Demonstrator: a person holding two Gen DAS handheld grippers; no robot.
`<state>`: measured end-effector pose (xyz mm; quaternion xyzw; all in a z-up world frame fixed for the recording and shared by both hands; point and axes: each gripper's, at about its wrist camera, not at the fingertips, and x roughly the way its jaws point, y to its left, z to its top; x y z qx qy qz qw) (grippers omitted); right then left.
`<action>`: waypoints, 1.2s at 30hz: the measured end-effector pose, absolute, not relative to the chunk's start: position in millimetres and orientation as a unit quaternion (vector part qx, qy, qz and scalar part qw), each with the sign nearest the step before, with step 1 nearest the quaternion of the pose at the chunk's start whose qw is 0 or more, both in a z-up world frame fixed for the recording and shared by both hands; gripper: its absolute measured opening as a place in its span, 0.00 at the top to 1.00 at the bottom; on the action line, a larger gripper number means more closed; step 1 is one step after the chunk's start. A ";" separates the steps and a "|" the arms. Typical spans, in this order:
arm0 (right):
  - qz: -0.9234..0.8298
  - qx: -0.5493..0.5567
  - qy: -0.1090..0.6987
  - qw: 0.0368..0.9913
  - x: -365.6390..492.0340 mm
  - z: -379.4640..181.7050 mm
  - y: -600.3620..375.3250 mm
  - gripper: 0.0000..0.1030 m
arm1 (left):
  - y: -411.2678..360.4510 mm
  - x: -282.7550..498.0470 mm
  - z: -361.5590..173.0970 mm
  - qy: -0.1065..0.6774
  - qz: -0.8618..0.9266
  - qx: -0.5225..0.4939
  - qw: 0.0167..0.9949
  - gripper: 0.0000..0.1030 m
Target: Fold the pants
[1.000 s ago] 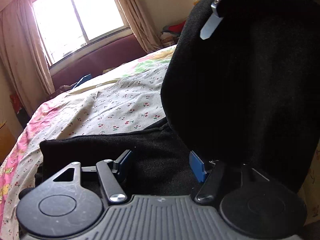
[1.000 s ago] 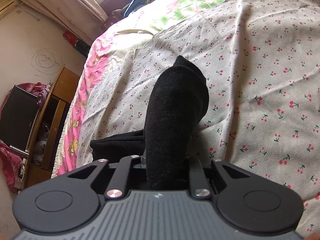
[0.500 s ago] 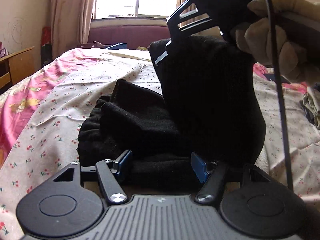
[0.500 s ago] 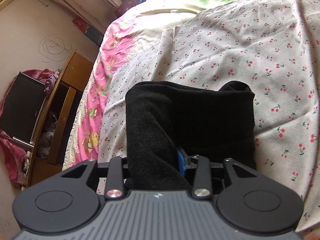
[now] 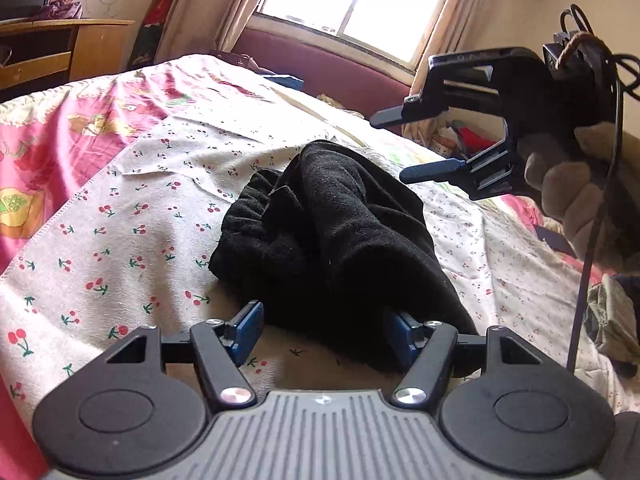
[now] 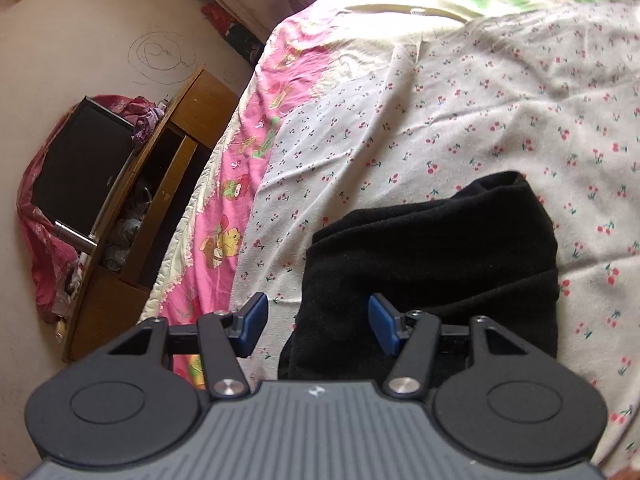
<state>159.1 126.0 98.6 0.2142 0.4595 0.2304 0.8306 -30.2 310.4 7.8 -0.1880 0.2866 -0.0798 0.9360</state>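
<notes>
Black fleece pants [image 5: 328, 232] lay soft, limp and bunched; my left gripper [image 5: 326, 330] and right gripper [image 6: 316, 322] stood open, the right having just released; a grip at the hem edge seemed best.

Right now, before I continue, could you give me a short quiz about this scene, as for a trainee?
1. True or false: the pants hang in the air, off the sheet.
2. The sheet's print shows: A stripes, B cherries, C stars?
3. Is the left gripper open or shut?
Key: 1 false, they lie bunched on it; 2 B; 3 open, with one pad clear of the pants.
</notes>
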 end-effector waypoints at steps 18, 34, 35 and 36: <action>0.261 0.037 0.510 0.819 225.2 64.2 200.3 0.87 | 299.4 24.0 24.0 0.307 -0.069 -0.138 0.939 0.57; 0.352 -0.044 0.436 0.827 233.9 85.4 186.6 0.30 | 322.7 26.9 15.2 0.324 -0.074 -0.185 0.925 0.49; 0.361 -0.049 0.444 0.819 236.8 82.4 185.8 0.30 | 321.4 26.3 14.9 0.325 -0.073 -0.190 0.924 0.47; 0.368 -0.055 0.453 0.810 239.8 77.3 186.0 0.30 | 319.4 26.4 13.4 0.327 -0.074 -0.191 0.923 0.42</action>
